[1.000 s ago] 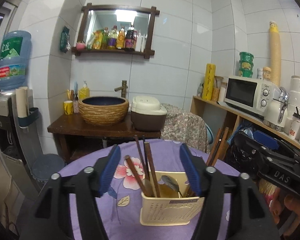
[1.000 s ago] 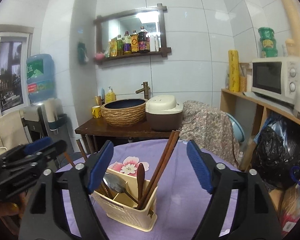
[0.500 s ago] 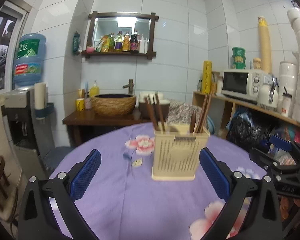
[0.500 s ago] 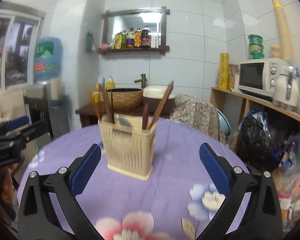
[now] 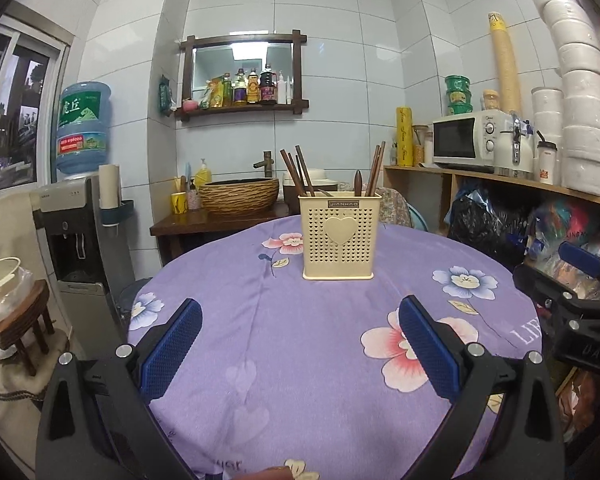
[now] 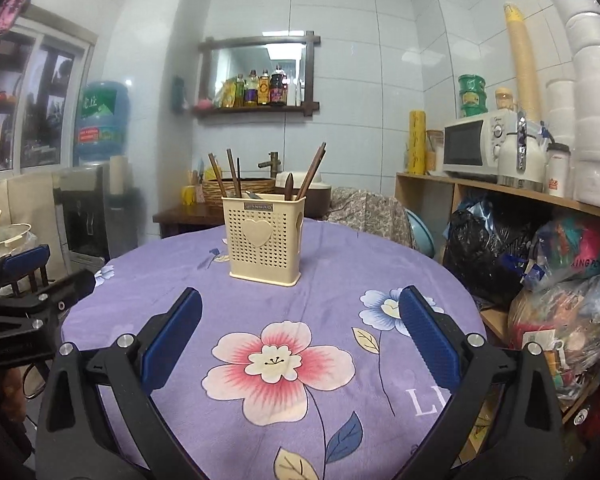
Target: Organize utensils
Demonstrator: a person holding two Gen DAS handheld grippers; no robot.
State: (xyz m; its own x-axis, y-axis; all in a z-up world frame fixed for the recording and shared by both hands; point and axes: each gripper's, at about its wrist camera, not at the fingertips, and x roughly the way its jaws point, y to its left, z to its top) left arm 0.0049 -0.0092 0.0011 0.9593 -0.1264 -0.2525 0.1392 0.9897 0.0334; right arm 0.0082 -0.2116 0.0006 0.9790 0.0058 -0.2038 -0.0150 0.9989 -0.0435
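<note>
Cream holder (image 5: 340,236) stands upright toward the far side of the round desk (image 5: 300,380), on the purple flowered cloth, well apart from both grippers. Chopsticks (image 5: 296,172) lean out of its left compartment, a second bundle (image 5: 376,168) out of the right, a dark spoon handle (image 5: 357,182) between; a metal spoon bowl barely shows at the rim. Nothing loose on the cloth that I can see, so the sorting looks done or nearly so. Left gripper (image 5: 300,344) is empty, its jaws having just been opening and now spread as wide as they go, only cloth showing between the blue pads (image 5: 172,348). Right gripper (image 6: 300,336) the same: jaws just been opening, now wide, nothing between them. Both sit low at the near edge of the desk, pointing almost level with a slight downward tilt, side by side, aimed at the holder. Each shows at the edge of the other's view, the right one at the far right, the left one at the far left. Risks, as I judge them: the holder is tall and light with long sticks leaning outward, so a gripper going back in at this low, level angle could catch a stick and tip it over. The cloth is loose; a finger dragging on it could pull the holder along.
</note>
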